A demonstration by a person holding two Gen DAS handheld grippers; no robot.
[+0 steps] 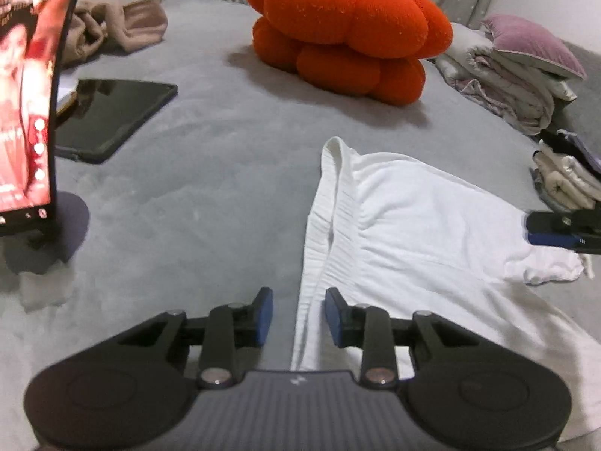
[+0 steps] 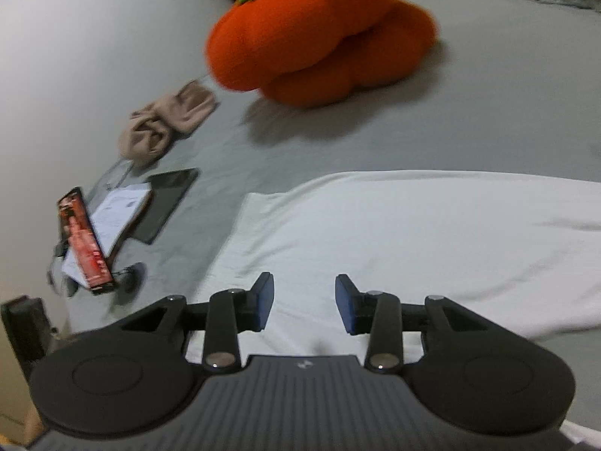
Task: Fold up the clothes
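A white garment [image 1: 413, 218] lies spread on a grey bed [image 1: 188, 195], its ribbed hem turned up in a ridge along the left side, as a person works it with two hand-held tools; the left tongs [image 1: 298, 314] stand released, straddling that ribbed edge without pinching it, while the right tongs [image 2: 303, 302] hover released over the cloth near its lower border. How far the folding has gone is hard to judge: the garment looks partly doubled over itself, yet it remains broad and loose, which would suit either a piece midway through its folds or one just laid out. At the far right a small stack of folded clothes [image 1: 563, 176] sits beside a pile of bedding [image 1: 503, 75]; an orange plush pumpkin [image 1: 345, 26], a dark tablet [image 1: 112, 112], a lit phone on a stand [image 1: 26, 105] and a crumpled beige garment [image 1: 120, 26] share the bed
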